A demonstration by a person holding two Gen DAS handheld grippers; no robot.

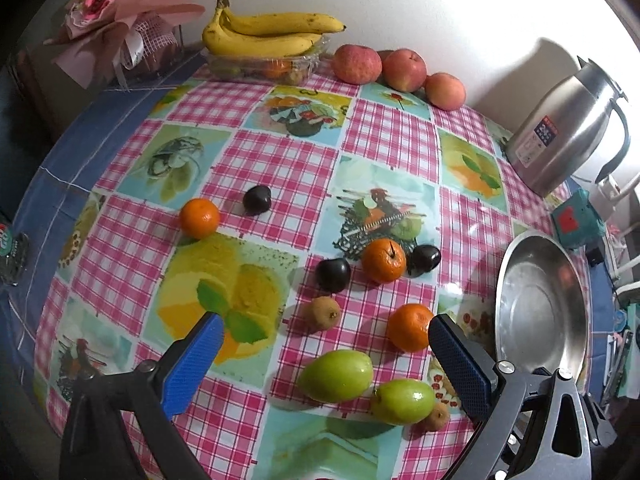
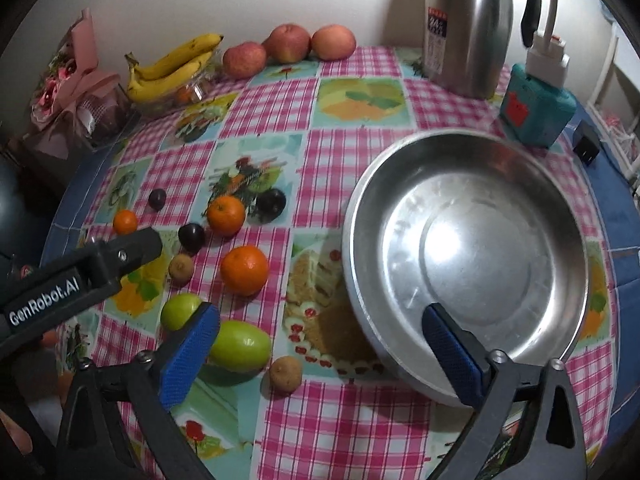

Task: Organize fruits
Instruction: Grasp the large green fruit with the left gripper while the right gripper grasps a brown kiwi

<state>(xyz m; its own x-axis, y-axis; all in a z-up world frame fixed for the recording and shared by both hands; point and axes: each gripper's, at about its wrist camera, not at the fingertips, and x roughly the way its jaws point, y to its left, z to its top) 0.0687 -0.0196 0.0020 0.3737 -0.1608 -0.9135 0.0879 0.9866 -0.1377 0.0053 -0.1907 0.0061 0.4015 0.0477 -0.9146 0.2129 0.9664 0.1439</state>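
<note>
Home dining spot: table with checked fruit-print oilcloth (image 1: 280,152), bananas (image 1: 260,32) and apples (image 1: 404,70) against the wall, steel thermos jug (image 2: 468,24), wrapped bouquet (image 1: 116,12).

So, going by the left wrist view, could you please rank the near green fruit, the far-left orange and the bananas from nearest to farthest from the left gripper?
1. Near green fruit: between the open jaws of the left gripper.
2. Far-left orange: mid-table, left.
3. Bananas: on a clear container at the far edge, by the wall.

Checkered tablecloth table (image 2: 344,420): scattered fruits (image 1: 383,260), steel bowl (image 2: 466,390), thermos (image 2: 468,28).
</note>
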